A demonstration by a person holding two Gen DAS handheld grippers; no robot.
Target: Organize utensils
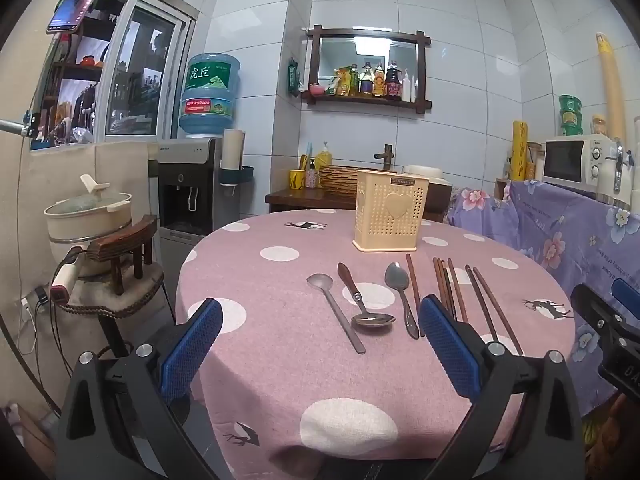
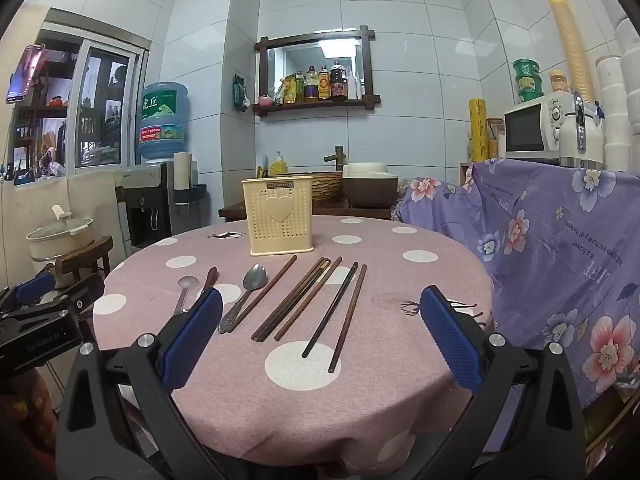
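1. Three spoons (image 1: 362, 304) and seven chopsticks (image 2: 304, 300) lay in a row on the worktop (image 2: 360, 400), in front of one cream holder (image 1: 390, 210).
2. The left claw (image 1: 320, 344) hung released before the spoons, empty.
3. The right claw (image 2: 320, 344) gaped empty too, just short of the chopsticks' near ends.

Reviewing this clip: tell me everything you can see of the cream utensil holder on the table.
The utensil holder is a cream, plastic-looking rectangular box, open at the top. Its front wall is perforated with rows of small holes around a raised heart, with a dark label strip near the rim and a wider foot at the base. It stands upright on the pink dotted tablecloth, toward the far side, behind the row of spoons and chopsticks. Nothing touches it, and no utensil sticks out above its rim.
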